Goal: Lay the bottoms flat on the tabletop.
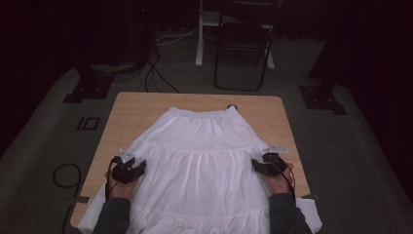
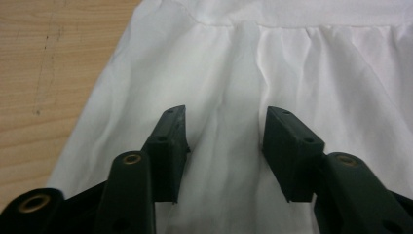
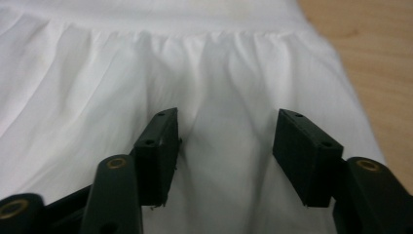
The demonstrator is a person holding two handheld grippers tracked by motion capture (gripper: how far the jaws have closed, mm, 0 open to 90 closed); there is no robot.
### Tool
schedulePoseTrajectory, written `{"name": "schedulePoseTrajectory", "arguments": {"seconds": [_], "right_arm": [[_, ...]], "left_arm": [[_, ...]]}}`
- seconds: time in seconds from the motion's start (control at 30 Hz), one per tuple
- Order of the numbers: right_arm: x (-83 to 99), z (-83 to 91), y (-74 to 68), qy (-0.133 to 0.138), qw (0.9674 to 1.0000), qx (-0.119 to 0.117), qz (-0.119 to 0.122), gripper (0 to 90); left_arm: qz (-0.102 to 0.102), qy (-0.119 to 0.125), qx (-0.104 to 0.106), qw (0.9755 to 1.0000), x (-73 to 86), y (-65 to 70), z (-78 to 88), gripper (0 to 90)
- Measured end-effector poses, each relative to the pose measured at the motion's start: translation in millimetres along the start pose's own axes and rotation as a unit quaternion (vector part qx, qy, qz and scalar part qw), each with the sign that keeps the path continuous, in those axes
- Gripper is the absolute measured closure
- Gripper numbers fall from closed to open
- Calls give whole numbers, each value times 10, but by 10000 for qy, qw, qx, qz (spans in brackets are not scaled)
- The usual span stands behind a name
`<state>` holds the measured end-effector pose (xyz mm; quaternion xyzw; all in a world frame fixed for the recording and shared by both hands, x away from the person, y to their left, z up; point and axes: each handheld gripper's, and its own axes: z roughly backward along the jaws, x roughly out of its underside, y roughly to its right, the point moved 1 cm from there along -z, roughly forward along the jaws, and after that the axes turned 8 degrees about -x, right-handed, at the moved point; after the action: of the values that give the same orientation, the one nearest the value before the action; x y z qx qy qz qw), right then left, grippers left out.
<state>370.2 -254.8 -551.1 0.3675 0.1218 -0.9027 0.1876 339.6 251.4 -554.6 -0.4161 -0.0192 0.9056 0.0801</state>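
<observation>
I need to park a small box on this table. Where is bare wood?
Bare wood: the far left corner of the table and the strip right of the skirt. The near half is crowded: skirt and both grippers.

The person wears dark grey sleeves [image 1: 113, 214] that reach down to the wrists. Each hand carries a black tool. The left gripper [image 2: 225, 127] has two flat, block-like black jaws with small screw holes in their upper faces, and arms with brass-ringed pivot holes behind them. The right gripper [image 3: 226, 130] is built the same way, with matte black jaws and brass-coloured rings at the joints. From above, each gripper bears a pale grey three-cornered plate [image 1: 126, 156] on top, and a thin black cable [image 1: 108, 183] trails back from it along the hand.
</observation>
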Motion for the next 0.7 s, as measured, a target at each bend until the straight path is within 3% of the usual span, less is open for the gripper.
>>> {"name": "schedulePoseTrajectory", "arguments": {"seconds": [0.23, 0.43, 0.7], "right_arm": [[-149, -180, 142, 253, 9996, 91, 14, 506], [-271, -288, 256, 258, 9996, 70, -21, 510], [-466, -431, 457, 195, 9994, 242, -172, 510]], "left_arm": [[74, -2, -83, 9999, -129, -70, -154, 543], [150, -4, -146, 9998, -226, -121, -269, 554], [239, -19, -269, 9994, -375, -129, -435, 554]]}}
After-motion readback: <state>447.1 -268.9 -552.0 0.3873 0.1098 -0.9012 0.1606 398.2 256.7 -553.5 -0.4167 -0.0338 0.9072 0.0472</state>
